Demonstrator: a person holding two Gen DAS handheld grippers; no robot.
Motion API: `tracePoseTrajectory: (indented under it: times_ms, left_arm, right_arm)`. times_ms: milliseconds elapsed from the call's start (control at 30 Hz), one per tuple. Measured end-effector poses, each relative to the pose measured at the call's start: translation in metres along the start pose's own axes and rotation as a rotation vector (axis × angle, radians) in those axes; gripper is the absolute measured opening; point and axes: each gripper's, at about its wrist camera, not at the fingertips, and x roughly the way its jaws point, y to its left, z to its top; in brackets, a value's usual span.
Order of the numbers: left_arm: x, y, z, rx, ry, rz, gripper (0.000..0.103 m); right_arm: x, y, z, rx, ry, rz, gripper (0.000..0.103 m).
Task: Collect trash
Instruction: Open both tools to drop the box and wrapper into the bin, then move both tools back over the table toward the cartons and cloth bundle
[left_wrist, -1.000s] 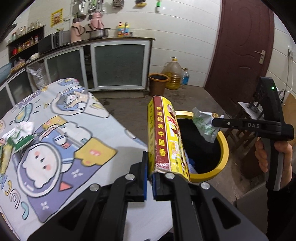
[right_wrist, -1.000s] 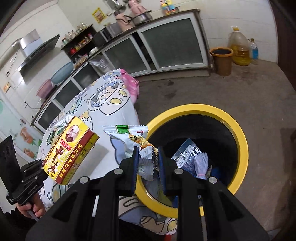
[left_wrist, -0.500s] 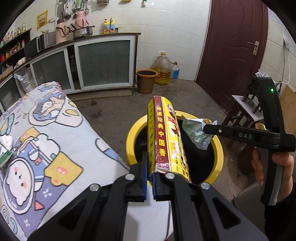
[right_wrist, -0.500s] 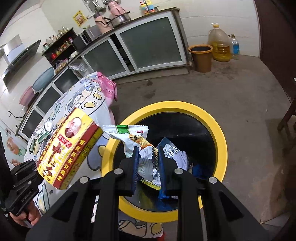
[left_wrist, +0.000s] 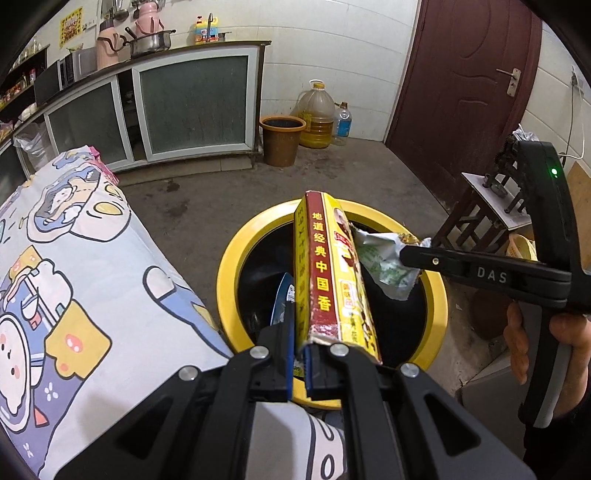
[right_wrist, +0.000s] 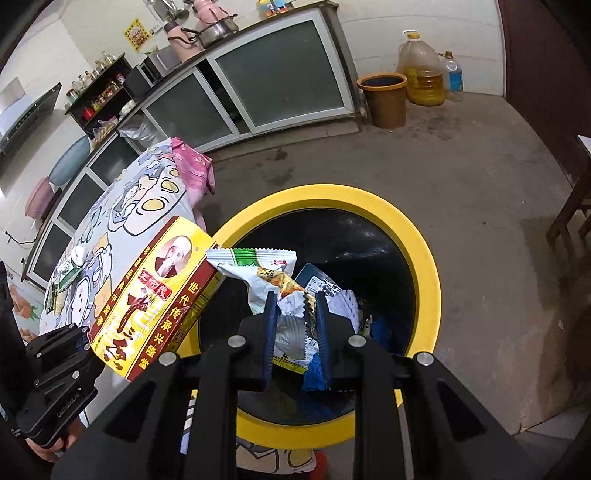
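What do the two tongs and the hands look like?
Both tongs, left and right, are matte black with silver screws and blue finger pads. The right one's side bears white "DAS" lettering and a green light. The right hand is bare.

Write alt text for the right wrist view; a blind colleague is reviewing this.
The right hand-held gripper holds a crumpled snack wrapper over a yellow-rimmed bin already holding trash. At left, the left hand-held gripper holds a yellow and red box beside a cartoon-print tablecloth.
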Motion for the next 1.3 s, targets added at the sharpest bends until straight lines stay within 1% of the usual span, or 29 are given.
tracePoseTrajectory:
  times_ms: [167, 467, 567, 633, 667, 700, 733, 767, 800, 867, 900, 967, 1100, 1200, 1267, 1300]
  left_arm:
    - [0.005, -0.001, 0.004, -0.008, 0.005, -0.001, 0.003]
    - [0.009, 0.001, 0.002, -0.024, 0.013, -0.004, 0.003]
    - [0.011, 0.001, 0.002, -0.030, 0.019, -0.014, 0.003]
    - [0.010, 0.001, 0.003, -0.033, 0.015, -0.016, 0.004]
    - [0.010, 0.002, 0.003, -0.038, 0.015, -0.023, 0.012]
    - [0.009, 0.002, 0.004, -0.043, 0.015, -0.030, 0.028]
    - [0.007, 0.003, 0.003, -0.051, 0.008, -0.028, 0.040]
    - [0.003, 0.005, 0.003, -0.057, -0.008, -0.016, 0.062]
    - [-0.003, 0.007, 0.002, -0.064, -0.041, -0.001, 0.069]
    - [-0.009, 0.009, 0.002, -0.064, -0.059, 0.015, 0.071]
    - [-0.013, 0.013, 0.002, -0.070, -0.065, 0.026, 0.078]
    - [-0.025, 0.024, -0.002, -0.102, -0.095, 0.057, 0.085]
    - [-0.049, 0.051, -0.010, -0.142, -0.124, 0.099, 0.089]
    - [-0.076, 0.077, -0.019, -0.150, -0.170, 0.194, 0.091]
    - [-0.091, 0.093, -0.026, -0.161, -0.188, 0.224, 0.092]
    - [-0.102, 0.106, -0.031, -0.177, -0.195, 0.251, 0.093]
  right_arm:
    - [0.005, -0.002, 0.000, 0.003, 0.004, -0.022, 0.020]
    - [0.010, -0.003, -0.001, 0.032, 0.013, -0.026, 0.020]
    - [0.012, -0.003, -0.001, 0.042, 0.026, -0.009, 0.022]
    - [0.014, -0.004, 0.000, 0.041, 0.040, -0.001, 0.027]
    - [0.014, -0.004, 0.000, 0.043, 0.039, -0.008, 0.029]
    - [0.014, -0.005, 0.000, 0.045, 0.039, -0.015, 0.035]
    - [0.014, -0.005, 0.000, 0.049, 0.038, -0.023, 0.049]
    - [0.012, -0.007, 0.000, 0.059, 0.029, -0.030, 0.055]
    - [0.009, -0.010, 0.000, 0.070, 0.016, -0.032, 0.058]
    - [0.005, -0.013, 0.001, 0.076, 0.005, -0.046, 0.057]
    - [0.001, -0.015, 0.001, 0.078, -0.004, -0.056, 0.057]
    - [-0.005, -0.016, 0.001, 0.084, -0.021, -0.069, 0.058]
    - [-0.015, -0.012, 0.002, 0.080, -0.052, -0.055, 0.058]
    - [-0.022, -0.001, 0.005, 0.056, -0.084, -0.022, 0.058]
    - [-0.025, 0.011, 0.007, 0.033, -0.099, 0.015, 0.058]
    - [-0.026, 0.017, 0.009, 0.023, -0.106, 0.034, 0.058]
